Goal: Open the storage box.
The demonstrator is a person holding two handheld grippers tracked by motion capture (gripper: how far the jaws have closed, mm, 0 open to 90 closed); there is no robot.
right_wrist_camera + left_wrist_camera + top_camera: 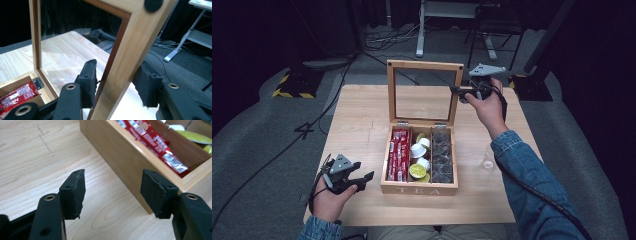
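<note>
Right gripper [460, 90] at 1 o'clock, jaws straddling lid [459, 95] frame; contact unclear. Left gripper [362, 181] at 8 o'clock beside box [418, 189], jaws apart, empty.

Colours, tea box
Light wooden glass-lidded tea box [419, 189]: red foil sachets [398, 155], white & lime-green pods [418, 161], dark grey packets [442, 157].

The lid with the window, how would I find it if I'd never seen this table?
Look for the wooden table, then the wooden tea box in its middle. The lid stands upright at the box's far edge: a thin wooden frame around clear glass. Unlike the packed compartments below it, you can see straight through it, and the right tool straddles its right-hand rail.
</note>
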